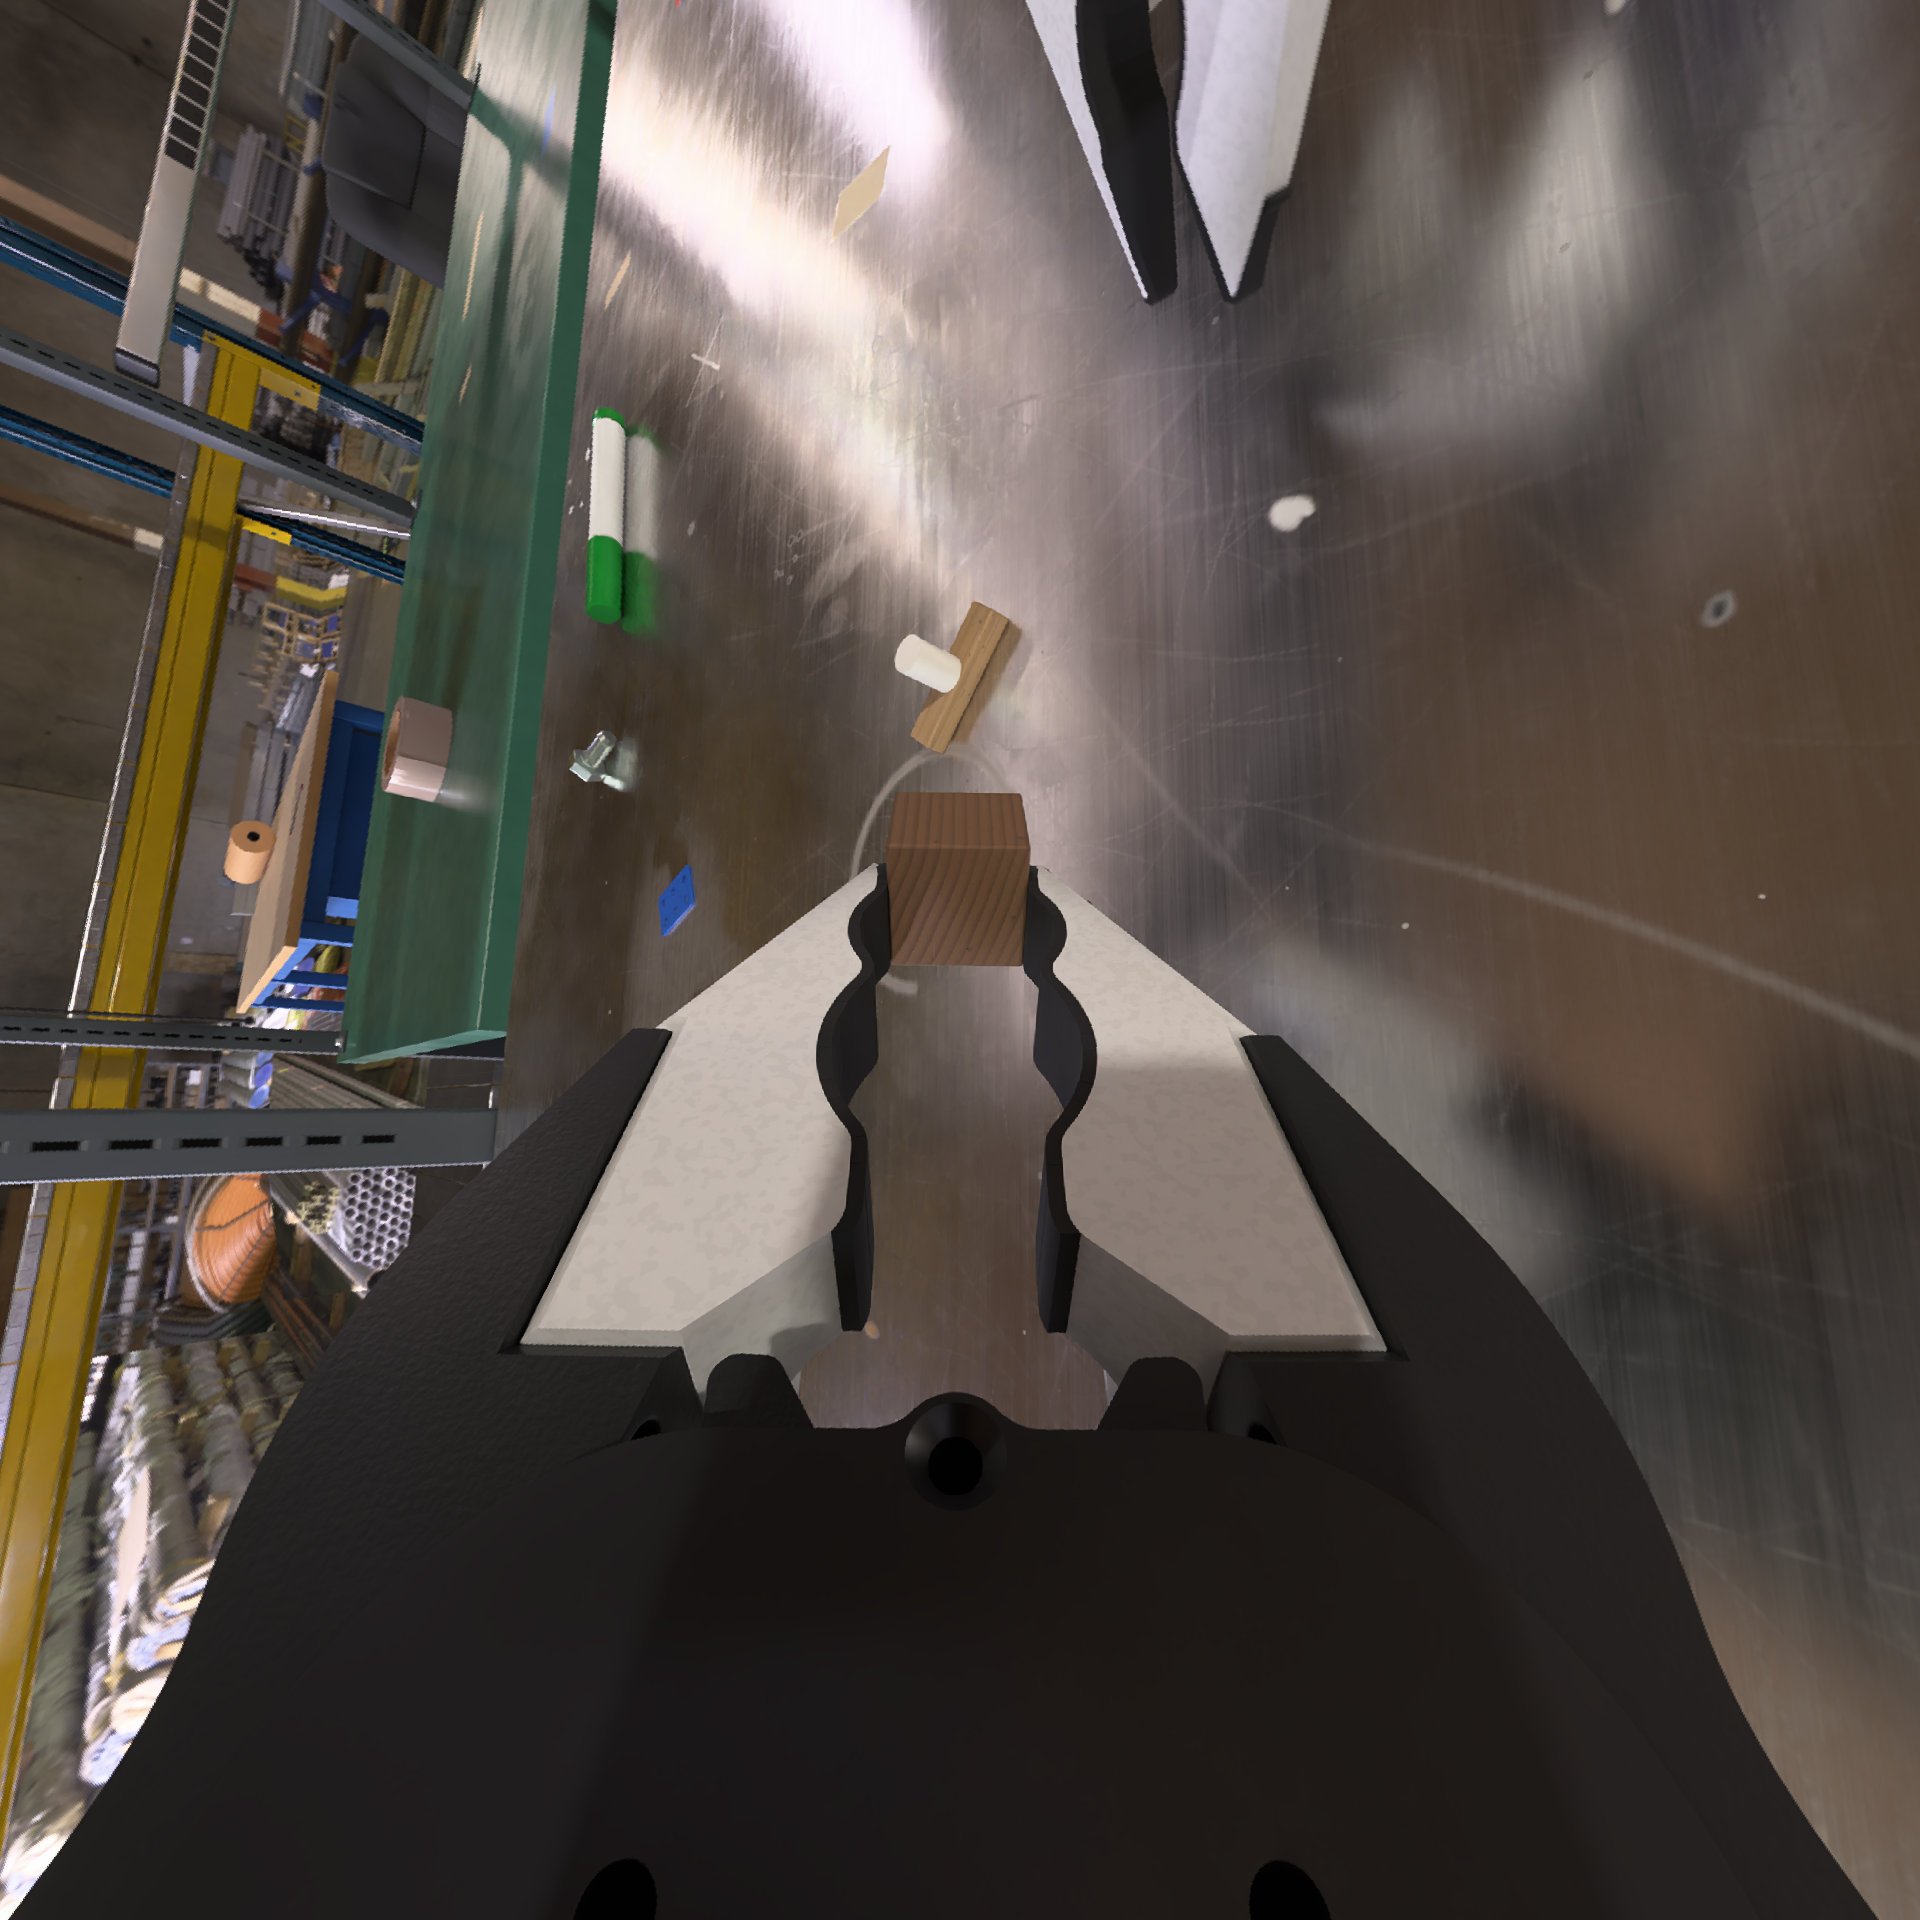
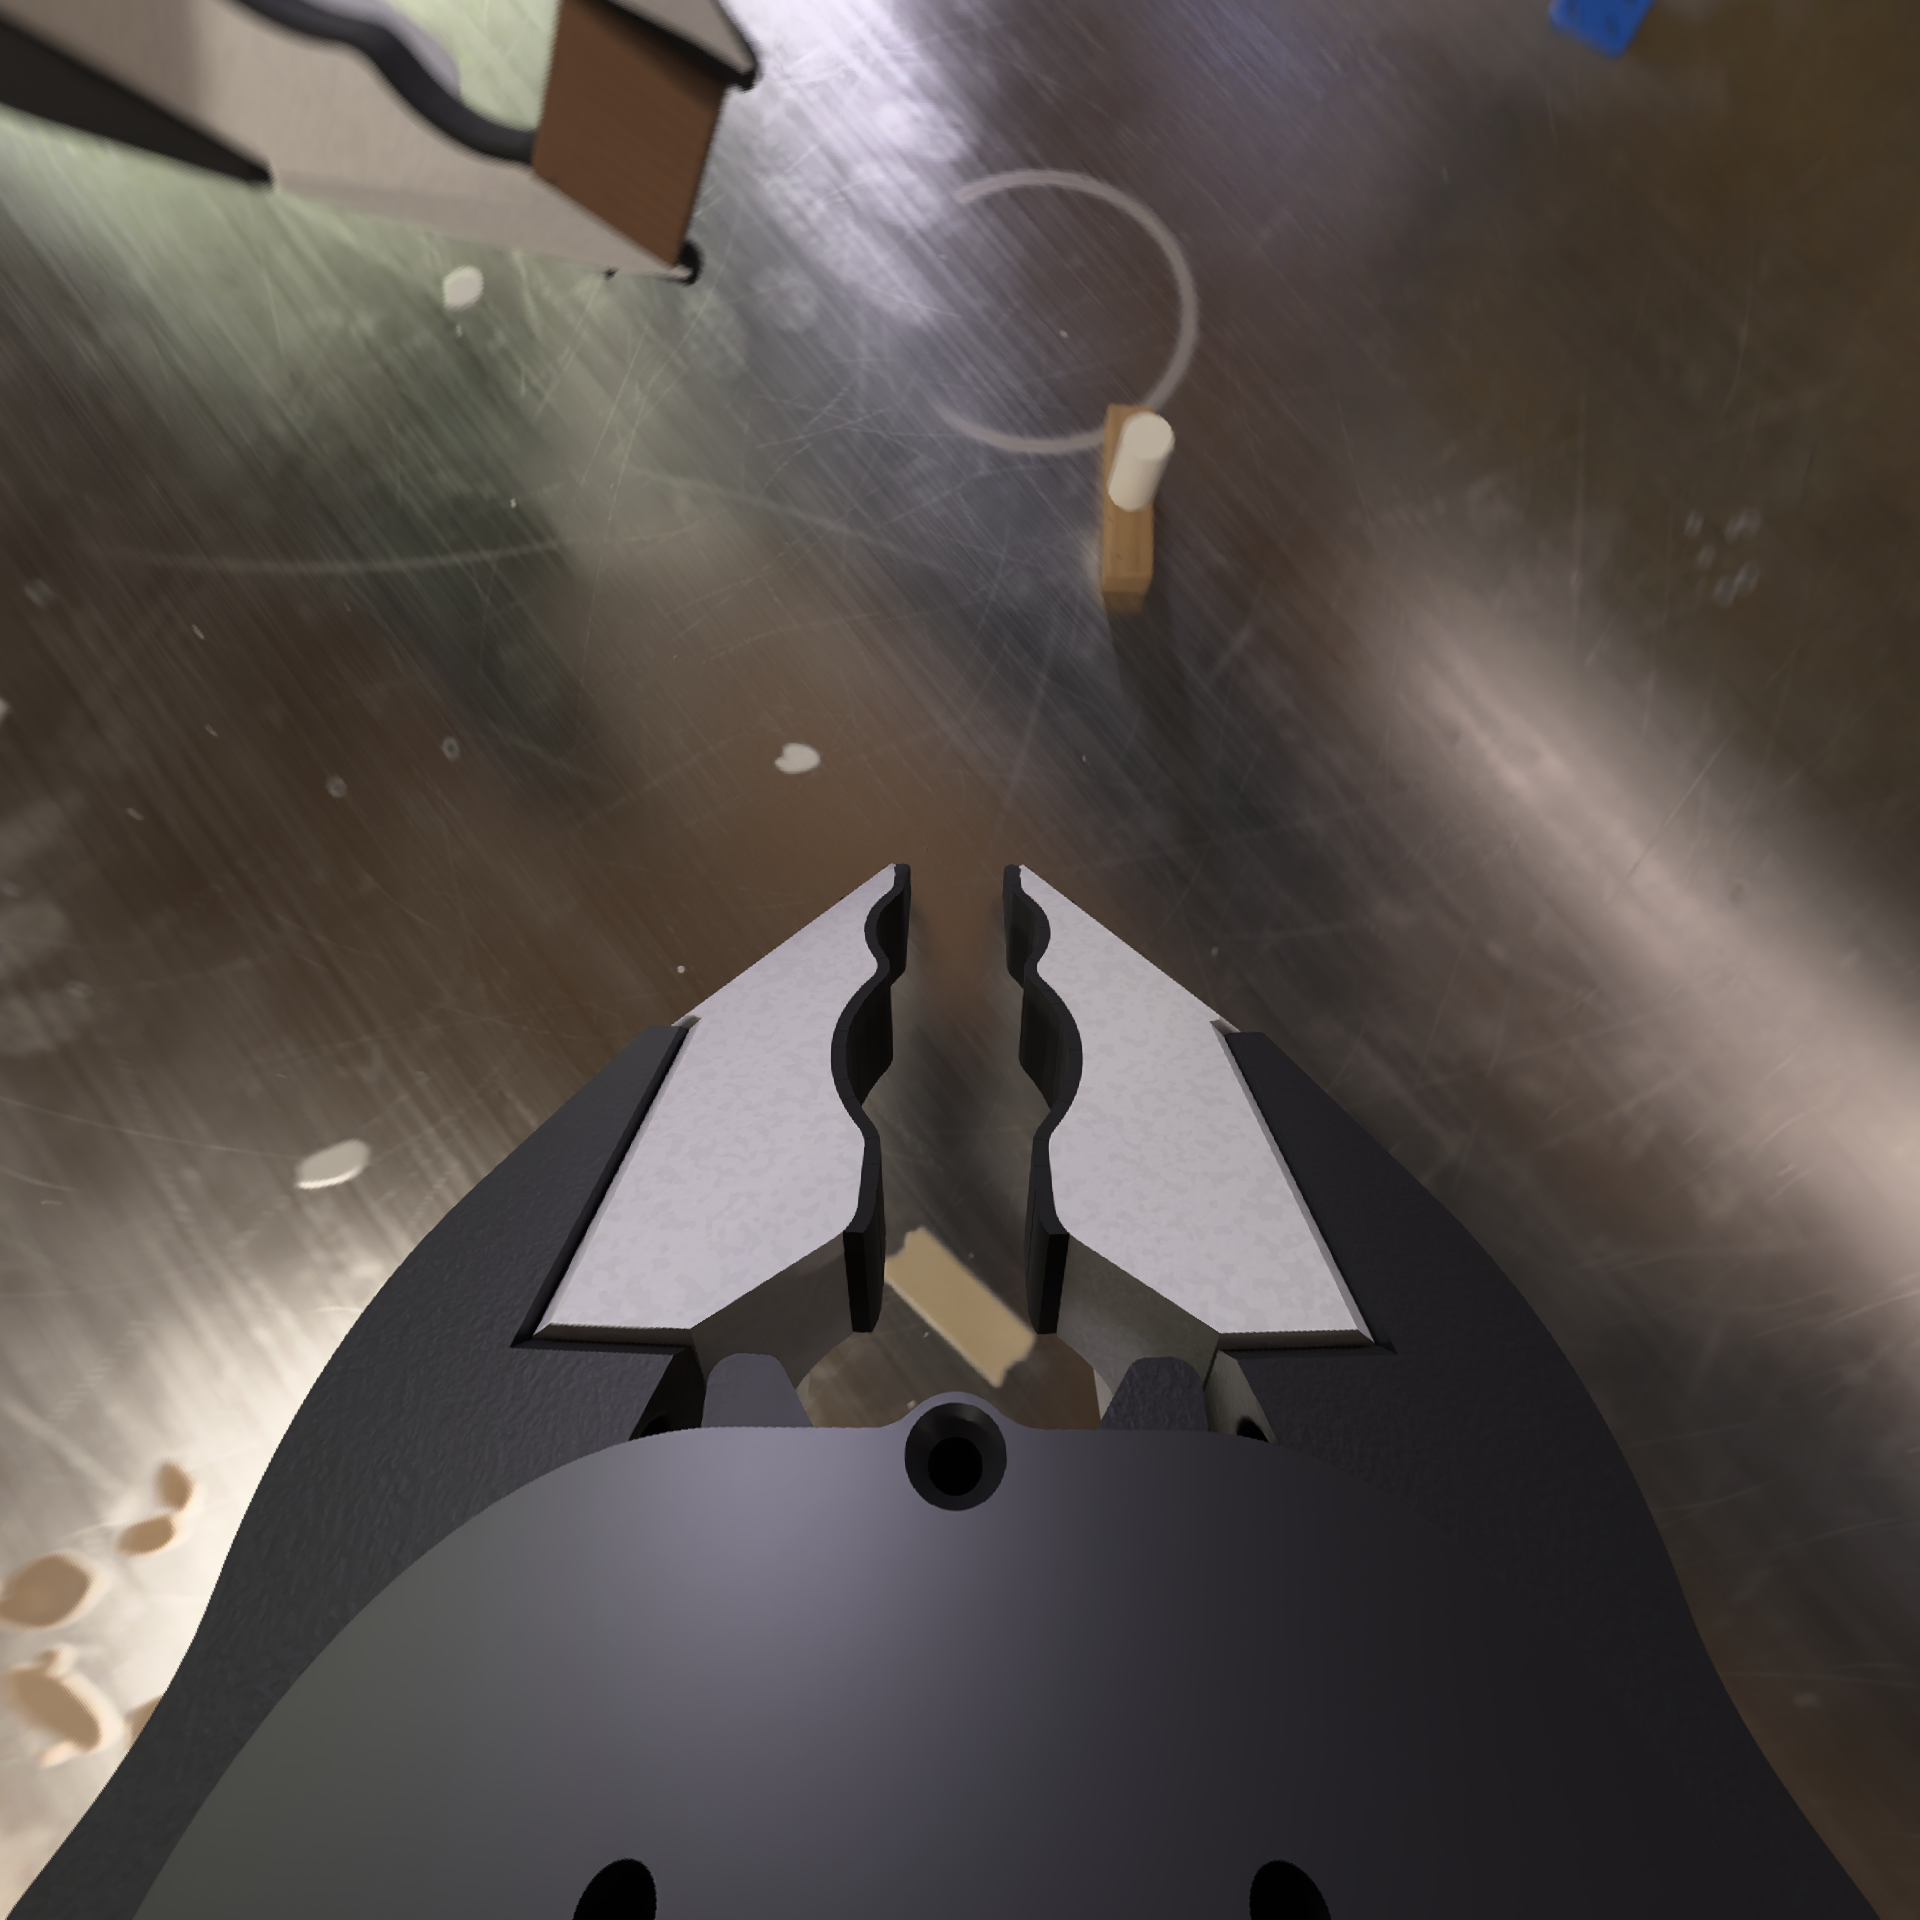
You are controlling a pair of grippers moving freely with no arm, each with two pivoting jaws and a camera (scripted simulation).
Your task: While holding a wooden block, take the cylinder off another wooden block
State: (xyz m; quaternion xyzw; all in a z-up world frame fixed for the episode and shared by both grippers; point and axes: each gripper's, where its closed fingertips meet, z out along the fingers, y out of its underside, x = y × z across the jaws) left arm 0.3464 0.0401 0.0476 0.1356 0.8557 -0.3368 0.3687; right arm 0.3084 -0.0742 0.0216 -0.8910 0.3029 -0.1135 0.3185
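Observation:
My left gripper [image 1: 956,883] is shut on a dark brown wooden block [image 1: 956,878] and holds it above the metal table. Just beyond it a light wooden block [image 1: 977,665] lies on the table with a cream cylinder [image 1: 925,662] standing on it. In the right wrist view the same light block [image 2: 1127,551] and cylinder [image 2: 1140,457] sit ahead and to the right of my right gripper [image 2: 956,878], well apart from it. The right gripper is empty, its jaws a narrow gap apart. The left gripper [image 2: 717,166] with the brown block [image 2: 623,135] shows at top left.
A green rail [image 1: 488,520] borders the scratched metal table [image 1: 1455,727] on the left. Near it lie a green-and-white marker [image 1: 606,514], a tape roll [image 1: 416,748], a metal bolt [image 1: 601,758] and a small blue plate [image 1: 677,899]. Wood chips [image 2: 52,1590] lie at lower left.

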